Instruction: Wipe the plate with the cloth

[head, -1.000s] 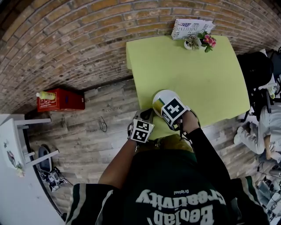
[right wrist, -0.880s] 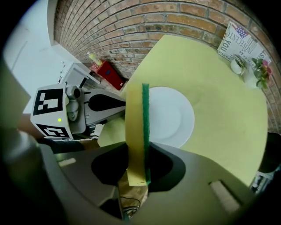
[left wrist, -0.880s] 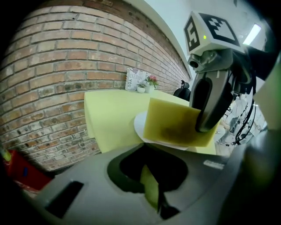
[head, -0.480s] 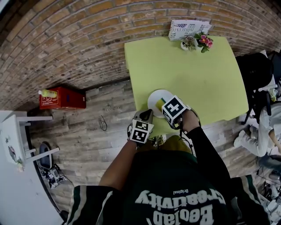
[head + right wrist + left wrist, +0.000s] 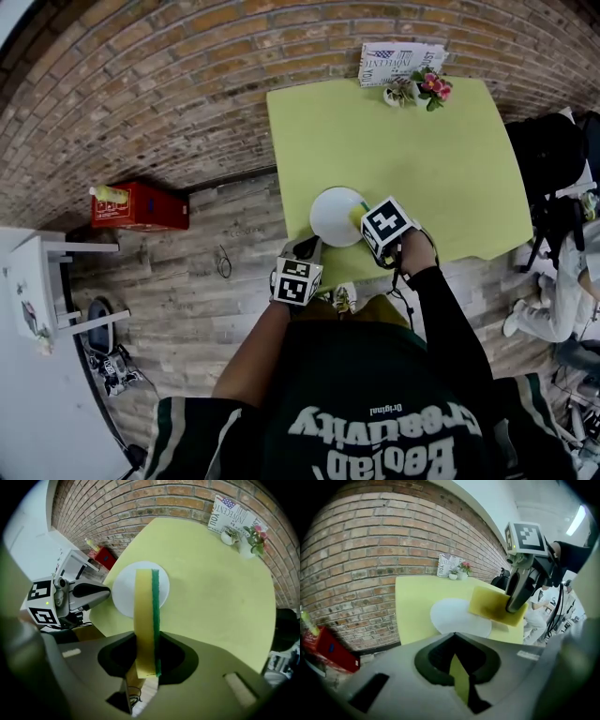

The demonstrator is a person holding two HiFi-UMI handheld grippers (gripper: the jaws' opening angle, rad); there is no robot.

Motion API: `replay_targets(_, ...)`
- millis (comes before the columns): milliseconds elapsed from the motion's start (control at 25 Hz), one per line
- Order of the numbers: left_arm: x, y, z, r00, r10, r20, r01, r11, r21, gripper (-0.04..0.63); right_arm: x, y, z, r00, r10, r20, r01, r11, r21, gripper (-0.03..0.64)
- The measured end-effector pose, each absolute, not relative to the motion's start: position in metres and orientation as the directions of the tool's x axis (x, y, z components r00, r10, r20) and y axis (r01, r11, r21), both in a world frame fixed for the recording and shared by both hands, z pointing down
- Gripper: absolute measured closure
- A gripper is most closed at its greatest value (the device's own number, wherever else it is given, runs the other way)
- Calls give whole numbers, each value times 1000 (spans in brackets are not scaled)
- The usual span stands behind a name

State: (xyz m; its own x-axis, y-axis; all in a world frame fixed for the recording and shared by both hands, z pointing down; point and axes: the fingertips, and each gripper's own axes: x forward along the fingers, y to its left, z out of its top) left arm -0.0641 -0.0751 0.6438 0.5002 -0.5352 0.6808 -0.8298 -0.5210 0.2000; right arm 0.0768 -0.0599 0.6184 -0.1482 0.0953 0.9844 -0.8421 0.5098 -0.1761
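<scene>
A white plate lies near the front left edge of the yellow-green table. My right gripper is shut on a yellow sponge cloth with a green face, held on edge over the plate's right rim. Whether it touches the plate cannot be told. My left gripper is shut and empty, hovering at the table's front edge just short of the plate.
A printed card and a small flower pot stand at the table's far edge by the brick wall. On the floor to the left sits a red crate; white furniture stands at the far left. A seated person is right of the table.
My right gripper has carried the sponge rightward from the plate's middle to its right rim, uncovering most of the plate. The left gripper has stayed at the table's edge.
</scene>
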Motion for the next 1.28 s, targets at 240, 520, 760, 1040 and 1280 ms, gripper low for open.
replay_targets(240, -64, -69, 646, 474, -557, 683, -852, -487, 194, 588, 99, -59, 618, -137, 72, 988, -849, 504, -155, 489)
replay_targets(520, -69, -62, 646, 428, -598, 678, -880, -445, 163, 588, 116, -63, 619, -118, 49, 992, -847, 516, -127, 489)
replay_targets(760, -74, -62, 643, 460, -613, 642, -876, -432, 216, 588, 94, -70, 606, -190, 4, 982, -817, 554, -160, 488)
replay_targets(1040, -73, -62, 642, 498, -602, 624, -859, -443, 258, 588, 39, -57, 599, -270, 50, 962, -744, 624, -241, 485)
replay_targets(1280, -70, -60, 640, 502, -605, 618, -851, -471, 231, 588, 15, -44, 607, -254, 102, 962, -698, 669, -256, 485)
